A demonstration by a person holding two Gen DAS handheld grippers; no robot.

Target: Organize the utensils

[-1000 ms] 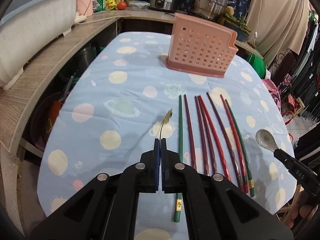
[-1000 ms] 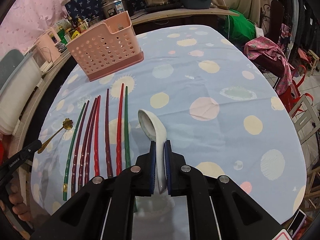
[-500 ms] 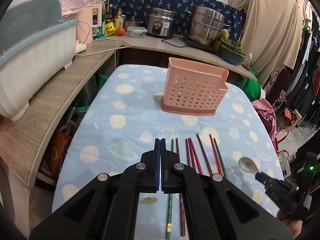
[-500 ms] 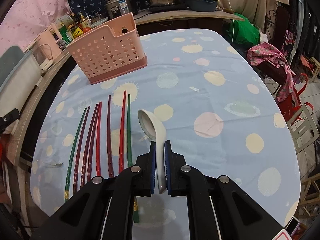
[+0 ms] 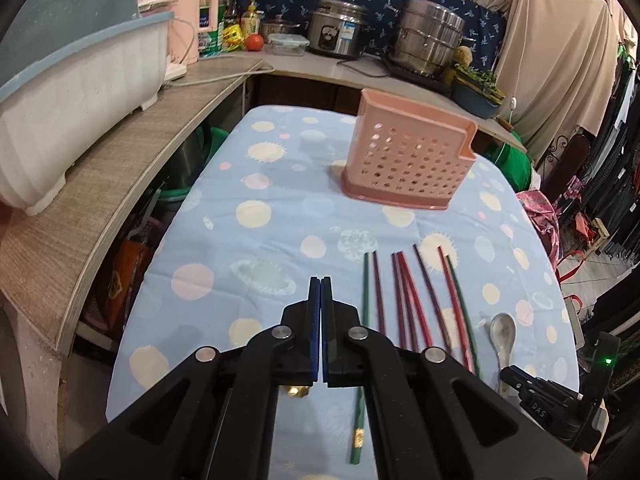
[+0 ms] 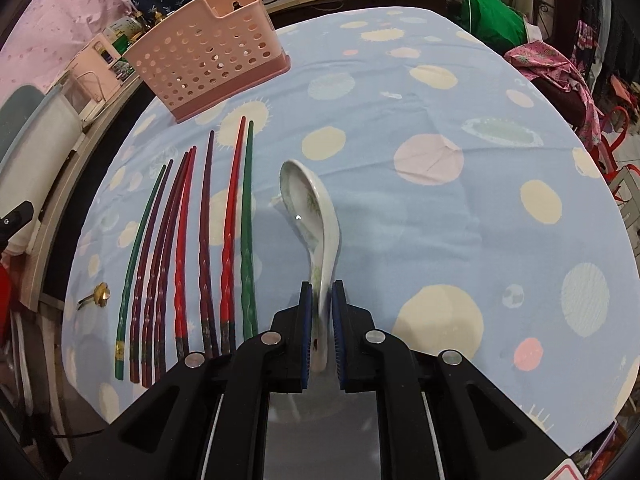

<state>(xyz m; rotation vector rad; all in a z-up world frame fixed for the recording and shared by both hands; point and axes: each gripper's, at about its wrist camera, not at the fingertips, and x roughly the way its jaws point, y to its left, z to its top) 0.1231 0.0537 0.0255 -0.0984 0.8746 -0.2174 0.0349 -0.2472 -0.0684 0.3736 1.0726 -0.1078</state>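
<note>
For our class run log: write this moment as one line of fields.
left gripper: shut, holding gold spoon | right gripper: shut on white spoon | chopsticks: on table | basket: upright

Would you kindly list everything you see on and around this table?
chopsticks: eight, red, maroon and green, in a row on the tablecloth
soup spoon: one, white, right of the chopsticks
teaspoon: one, gold, left of the chopsticks
holder: one, pink, perforated, beyond the chopsticks
tablecloth: one, blue with spots
pots: two, silver, back counter
left gripper: one, black, shut, empty
right gripper: one, black, shut on the soup spoon's handle
</note>
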